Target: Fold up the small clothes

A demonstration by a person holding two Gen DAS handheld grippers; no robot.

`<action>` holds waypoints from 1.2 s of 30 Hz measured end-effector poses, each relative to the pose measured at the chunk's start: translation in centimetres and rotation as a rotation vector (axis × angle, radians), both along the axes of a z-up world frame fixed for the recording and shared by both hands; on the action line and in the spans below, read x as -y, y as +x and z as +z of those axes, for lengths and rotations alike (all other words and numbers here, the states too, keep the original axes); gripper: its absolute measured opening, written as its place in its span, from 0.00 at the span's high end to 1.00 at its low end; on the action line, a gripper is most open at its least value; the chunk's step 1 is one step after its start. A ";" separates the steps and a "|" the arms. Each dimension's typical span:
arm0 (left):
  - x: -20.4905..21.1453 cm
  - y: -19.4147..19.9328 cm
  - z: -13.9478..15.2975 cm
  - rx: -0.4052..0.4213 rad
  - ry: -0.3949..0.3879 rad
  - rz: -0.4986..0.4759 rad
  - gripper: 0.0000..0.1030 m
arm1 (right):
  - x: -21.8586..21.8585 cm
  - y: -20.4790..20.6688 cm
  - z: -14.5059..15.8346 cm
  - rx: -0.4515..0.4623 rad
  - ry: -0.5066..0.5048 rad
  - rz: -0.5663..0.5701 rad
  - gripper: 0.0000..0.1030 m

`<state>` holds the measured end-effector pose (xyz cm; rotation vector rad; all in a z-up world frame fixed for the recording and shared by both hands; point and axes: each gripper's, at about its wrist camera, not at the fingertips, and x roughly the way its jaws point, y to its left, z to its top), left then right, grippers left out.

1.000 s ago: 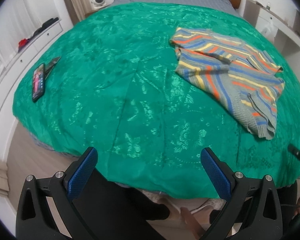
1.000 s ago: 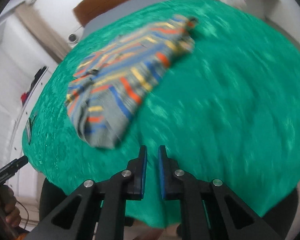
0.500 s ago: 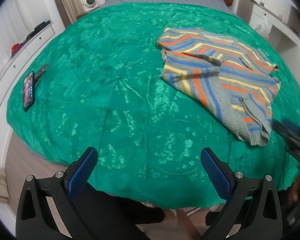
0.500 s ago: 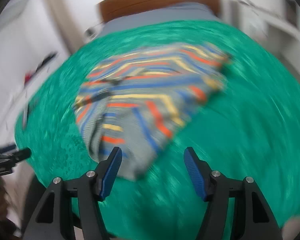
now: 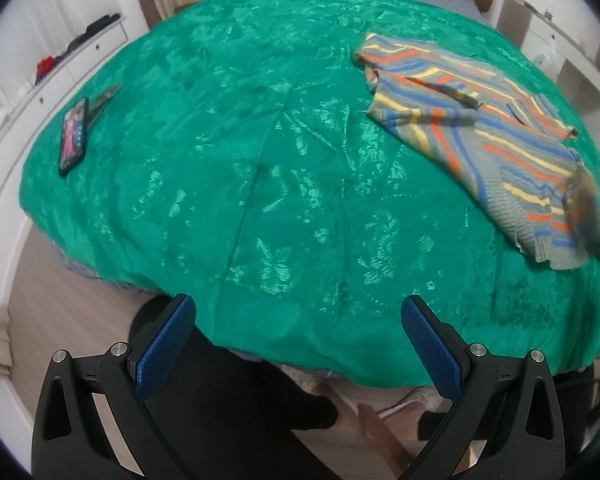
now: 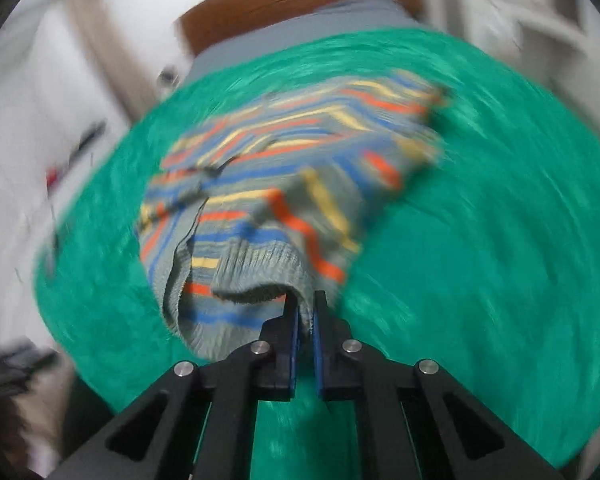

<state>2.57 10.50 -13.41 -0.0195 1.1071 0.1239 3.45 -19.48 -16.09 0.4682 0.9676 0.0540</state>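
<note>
The right gripper (image 6: pixel 305 312) has just closed its jaws, pinching the striped sweater's (image 6: pixel 284 184) hem near the bed's (image 5: pixel 260 160) front edge; the left gripper's (image 5: pixel 298 340) jaws are spread.

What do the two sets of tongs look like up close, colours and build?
Both match: the left tongs and right tongs have matte black frames with triangular cut-outs, round silver screw heads at the joints, and flat rectangular fingers faced with blue pads in a fine dotted grip texture. No cables or markings show.
</note>
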 end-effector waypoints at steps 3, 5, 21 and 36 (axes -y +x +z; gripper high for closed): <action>0.8 0.0 -0.1 0.015 -0.015 -0.028 0.00 | 3.3 -3.9 -2.0 -0.077 0.073 -0.125 0.94; 1.4 0.2 -0.3 0.014 -0.016 -0.051 0.00 | 4.4 -5.8 -2.8 -0.108 0.064 -0.162 0.94; 8.8 11.5 1.3 0.016 -0.148 -0.206 0.00 | 0.4 -0.4 0.9 0.000 -0.087 -0.068 0.41; 4.9 5.5 -3.5 -0.013 -0.267 -0.106 0.90 | 6.1 -8.5 -0.2 -0.069 -0.108 -0.133 0.40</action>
